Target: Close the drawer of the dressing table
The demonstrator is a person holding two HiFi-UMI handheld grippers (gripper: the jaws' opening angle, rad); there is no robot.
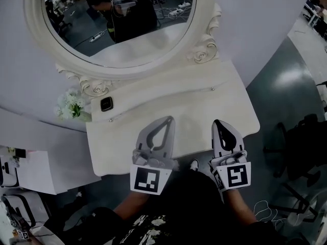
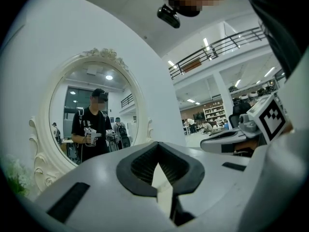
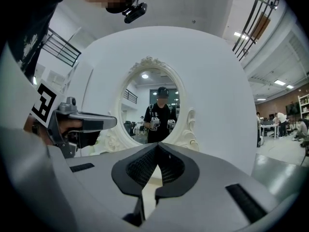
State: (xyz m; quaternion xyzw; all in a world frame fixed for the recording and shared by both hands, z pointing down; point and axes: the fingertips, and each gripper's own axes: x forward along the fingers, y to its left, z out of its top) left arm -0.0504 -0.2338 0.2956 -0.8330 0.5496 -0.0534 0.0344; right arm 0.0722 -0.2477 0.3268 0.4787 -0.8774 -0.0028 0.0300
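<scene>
The white dressing table stands below me, its oval mirror at the back. No open drawer shows; the front face is hidden under the table's edge. My left gripper hovers over the table's front part, shut, with nothing between its tips. My right gripper hangs beside it on the right, also shut and empty. Both point level toward the mirror. In the left gripper view the left gripper has its tips together. The right gripper view shows the right gripper the same way, facing the mirror.
A small black object lies on the table's left end, next to white flowers. A white box stands on the floor at the left. Dark chairs stand at the right. The curved white wall rises behind the table.
</scene>
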